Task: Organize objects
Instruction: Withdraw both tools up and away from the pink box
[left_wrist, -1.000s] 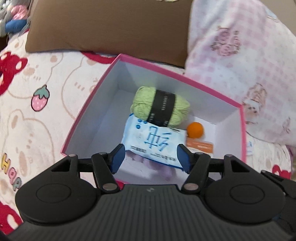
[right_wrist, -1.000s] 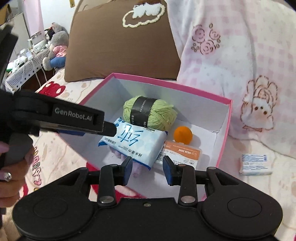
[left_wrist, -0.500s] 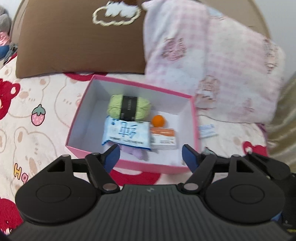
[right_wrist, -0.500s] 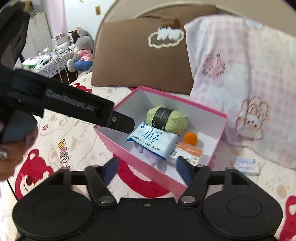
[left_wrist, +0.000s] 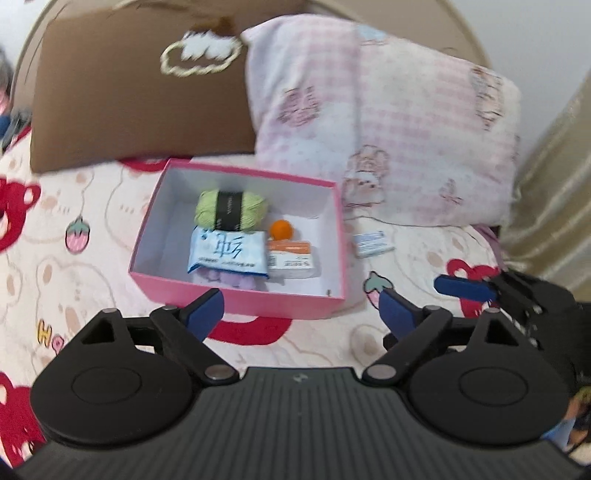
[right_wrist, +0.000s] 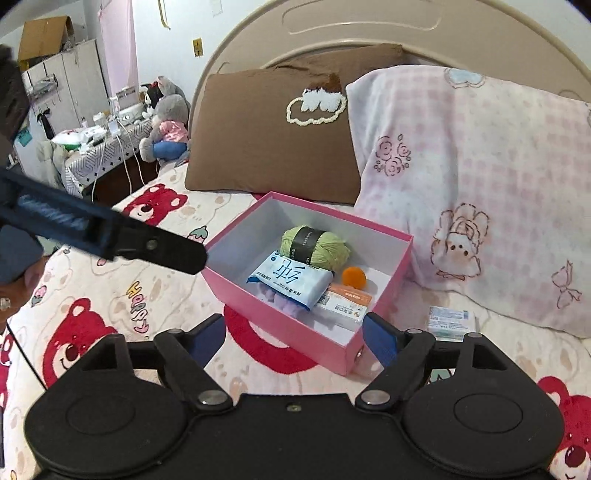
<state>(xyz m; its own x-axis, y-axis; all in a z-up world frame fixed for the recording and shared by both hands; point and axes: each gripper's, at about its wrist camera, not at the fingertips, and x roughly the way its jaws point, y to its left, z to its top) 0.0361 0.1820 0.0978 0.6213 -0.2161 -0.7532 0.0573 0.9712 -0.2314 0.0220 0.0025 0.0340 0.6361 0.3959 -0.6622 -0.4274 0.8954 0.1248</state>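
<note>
1. Pink box (right_wrist: 295, 334) sits on the bed (right_wrist: 110, 295), in front of the brown pillow (right_wrist: 266, 147) and the pink checked pillow (right_wrist: 480, 184). Already in it: green yarn ball (right_wrist: 317, 245), blue tissue pack (right_wrist: 290, 278), orange ball (right_wrist: 353, 277), white-and-orange packet (right_wrist: 345, 301), something purple (right_wrist: 280, 301) under the tissue pack; can't tell what that is.
2. Only stray item: small white-and-blue packet (right_wrist: 450, 319) lying flat on the bed, just beside the box's right side, near the foot of the pink checked pillow. Also seen from the left camera (left_wrist: 373, 243).
3. Left gripper (left_wrist: 301, 310): jaws released, spread wide, nothing between them, hovering short of the box's near wall.
4. Right gripper (right_wrist: 293, 339): jaws released too, empty, above the box's near corner. The stray packet lies just past its right jaw.
5. Handling guess: the packet looks light, thin and fairly flat, probably a soft wrapper or thin card, likely to crush or slip if squeezed hard.
6. The soft bed will give under it, so the jaws may dig into the sheet; likely best to pinch across the short width at the edges, gently.
7. Free floor space in the box is on the left side and along the right wall.
</note>
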